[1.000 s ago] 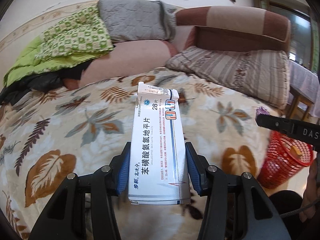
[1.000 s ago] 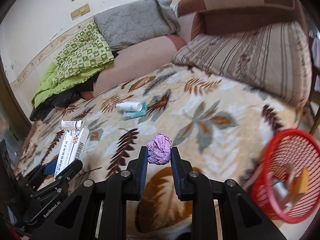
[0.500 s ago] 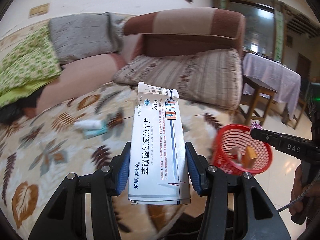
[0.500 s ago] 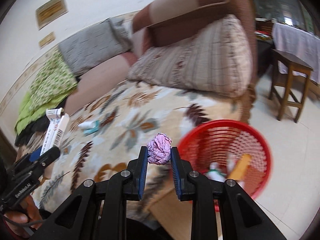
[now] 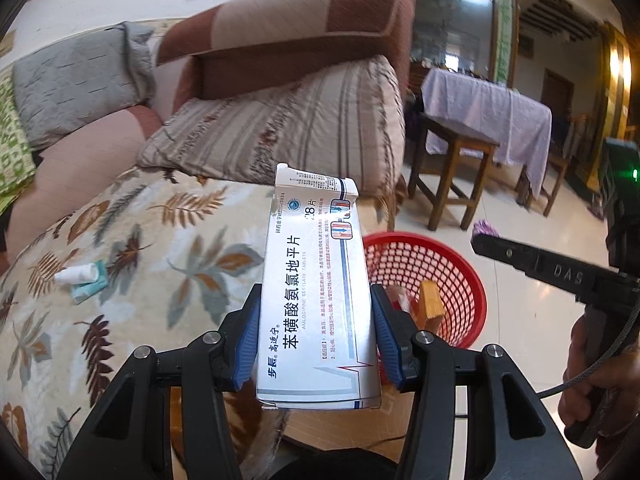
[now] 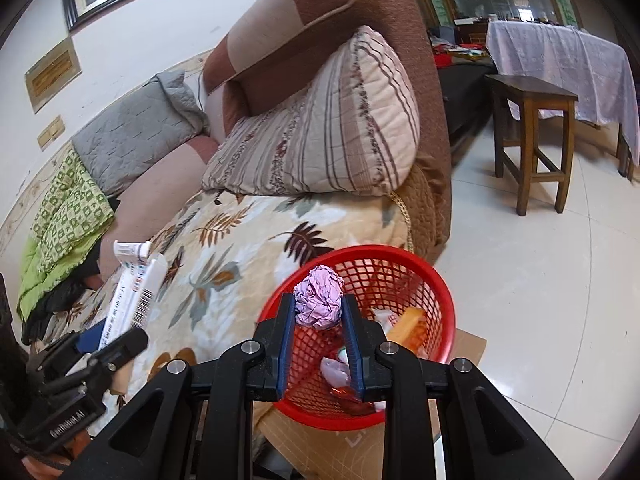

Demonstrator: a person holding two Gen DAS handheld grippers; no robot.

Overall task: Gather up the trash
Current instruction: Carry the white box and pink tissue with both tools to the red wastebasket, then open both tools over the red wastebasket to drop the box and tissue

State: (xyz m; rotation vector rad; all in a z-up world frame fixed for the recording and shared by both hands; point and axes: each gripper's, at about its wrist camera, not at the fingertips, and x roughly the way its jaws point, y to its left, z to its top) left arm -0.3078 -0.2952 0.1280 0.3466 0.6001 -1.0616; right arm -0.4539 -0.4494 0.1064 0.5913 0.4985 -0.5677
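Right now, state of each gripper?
Left gripper: closed on the white medicine box.
Right gripper: closed on the crumpled purple paper ball, above the red basket.

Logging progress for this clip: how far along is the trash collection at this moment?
Partly done. The red basket already holds several scraps, including an orange piece. In hand: the right gripper holds a crumpled purple wad above the basket, and the left gripper holds a white medicine box, neither released yet. Left: a small white tube on a teal packet lies on the leaf-print blanket.
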